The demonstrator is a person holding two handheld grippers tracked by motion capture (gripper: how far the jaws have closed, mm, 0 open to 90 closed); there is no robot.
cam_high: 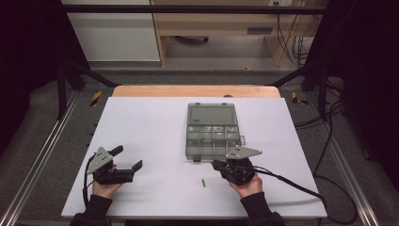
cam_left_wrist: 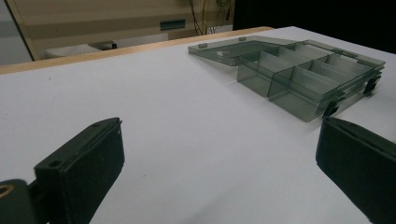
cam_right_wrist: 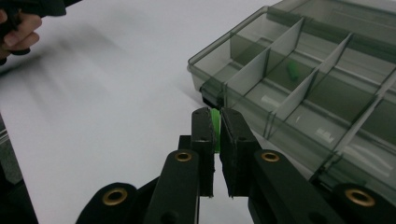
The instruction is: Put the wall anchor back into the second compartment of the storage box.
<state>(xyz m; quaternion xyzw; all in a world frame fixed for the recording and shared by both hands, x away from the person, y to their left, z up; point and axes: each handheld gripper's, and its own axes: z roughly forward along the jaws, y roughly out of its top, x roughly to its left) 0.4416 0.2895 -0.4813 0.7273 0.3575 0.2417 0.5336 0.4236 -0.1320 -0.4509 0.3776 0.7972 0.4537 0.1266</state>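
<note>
Sorting small green pieces into the open compartment box (cam_high: 211, 134) is partly done, by my judgement: one green piece (cam_right_wrist: 293, 71) is already lying in a compartment. The right tool (cam_right_wrist: 216, 122) is pinching a second green piece (cam_right_wrist: 215, 125) between nearly closed jaws, just beside the box's near corner. A third green piece (cam_high: 203, 182) is lying on the white bench (cam_high: 141, 141), waiting. The left tool (cam_high: 128, 158) is resting wide open and empty, well apart from the box.
</note>
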